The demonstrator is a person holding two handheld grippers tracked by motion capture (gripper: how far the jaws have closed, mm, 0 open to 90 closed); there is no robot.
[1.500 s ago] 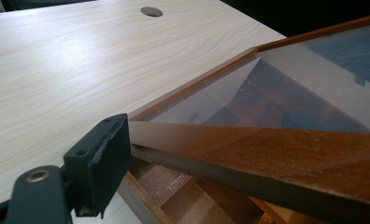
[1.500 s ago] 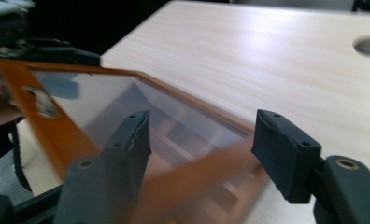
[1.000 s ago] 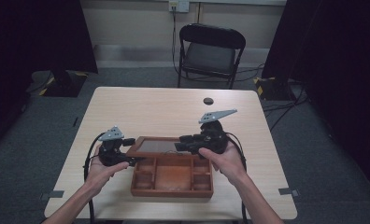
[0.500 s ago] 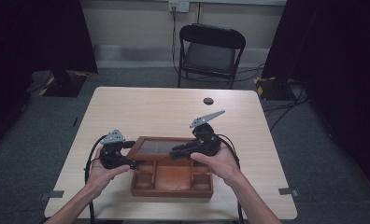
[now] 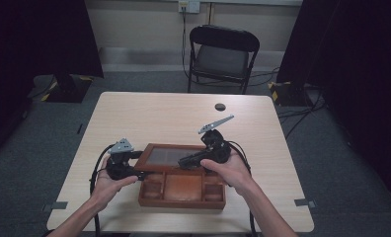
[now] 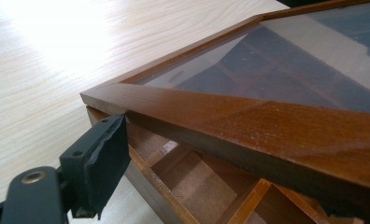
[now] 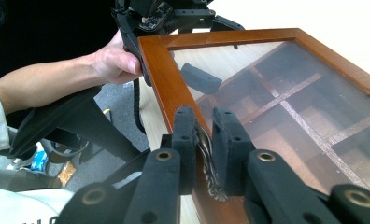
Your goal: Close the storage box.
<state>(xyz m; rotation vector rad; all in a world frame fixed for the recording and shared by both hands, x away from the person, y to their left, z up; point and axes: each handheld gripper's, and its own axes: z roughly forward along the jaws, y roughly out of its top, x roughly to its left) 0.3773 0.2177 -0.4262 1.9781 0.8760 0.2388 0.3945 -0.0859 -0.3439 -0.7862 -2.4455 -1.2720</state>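
A brown wooden box (image 5: 183, 190) with several compartments sits at the table's near middle. Its glass-paned lid (image 5: 166, 155) is raised at the front, leaving a gap over the base (image 6: 197, 186). My right gripper (image 7: 204, 126) is shut on the small metal clasp (image 7: 206, 158) at the front edge of the lid (image 7: 276, 93). At the box's left corner my left gripper (image 5: 143, 174) stands with jaws apart. One finger (image 6: 101, 158) is just outside the wall below the lid frame (image 6: 248, 126). Its other finger (image 7: 199, 77) shows through the glass, under the lid.
A small black round object (image 5: 219, 106) lies near the far edge of the light wooden table (image 5: 134, 118). A black folding chair (image 5: 220, 54) stands beyond the table. Cables trail from both grippers toward the person.
My right gripper has moved left and tilted up with the clasp, lifting the lid's front edge. The left gripper has stayed at the box's left corner.
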